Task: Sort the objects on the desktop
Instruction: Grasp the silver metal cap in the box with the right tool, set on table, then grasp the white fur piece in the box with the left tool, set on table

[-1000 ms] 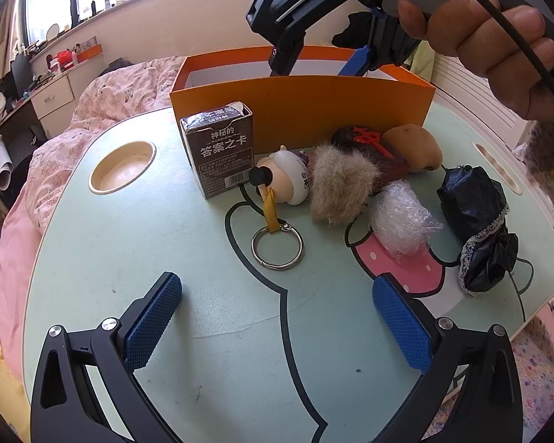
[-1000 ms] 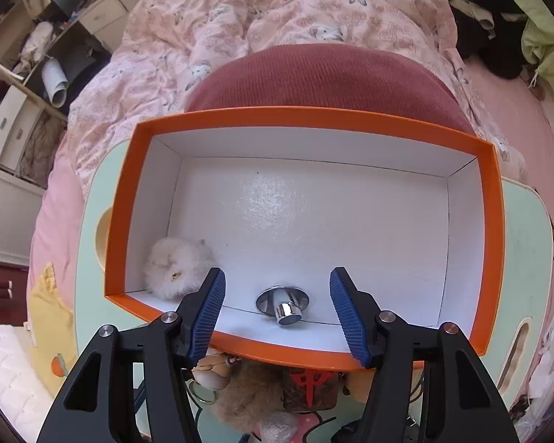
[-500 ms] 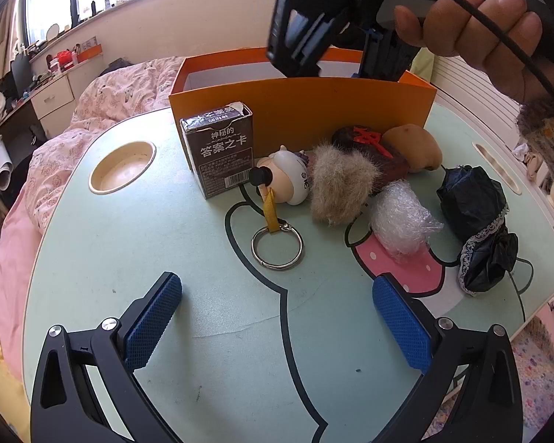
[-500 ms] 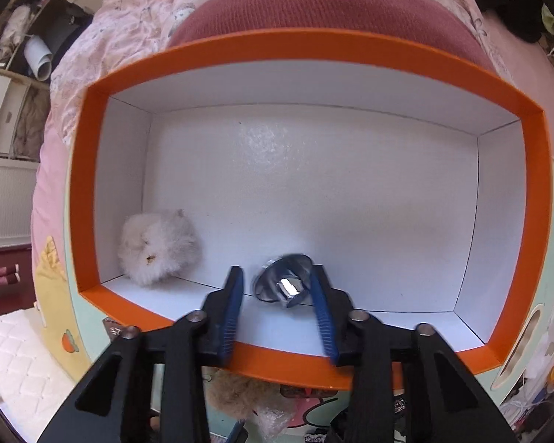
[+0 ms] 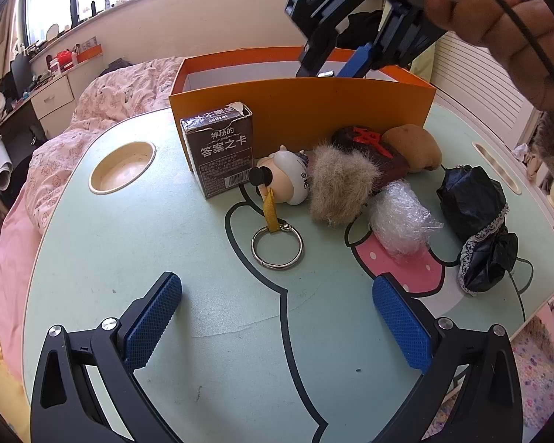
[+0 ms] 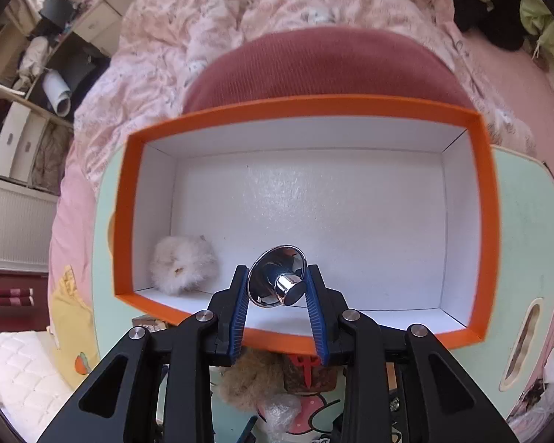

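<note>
My right gripper (image 6: 277, 288) is shut on a shiny chrome knob (image 6: 279, 281) and holds it above the near edge of the orange box (image 6: 493, 221). A white fluffy ball (image 6: 183, 269) lies in the box's near left corner. In the left wrist view the right gripper (image 5: 330, 73) hangs over the box (image 5: 299, 103). My left gripper (image 5: 277, 313) is open and empty above the green table (image 5: 203, 332). Before it lie a dark card box (image 5: 219, 155), a doll keychain with a ring (image 5: 282, 188), a brown fur ball (image 5: 338, 188), a bubble-wrap wad (image 5: 400, 223) and a black lace bundle (image 5: 478, 221).
A dark red item (image 5: 365, 147) and a tan plush (image 5: 413, 147) lie against the orange box's front wall. A round cup recess (image 5: 122, 168) is sunk into the table at the left. A pink bed (image 5: 92, 110) lies beyond the table.
My right gripper closed on the chrome knob that lay in the box and lifted it up off the box floor. My left gripper has not moved.
</note>
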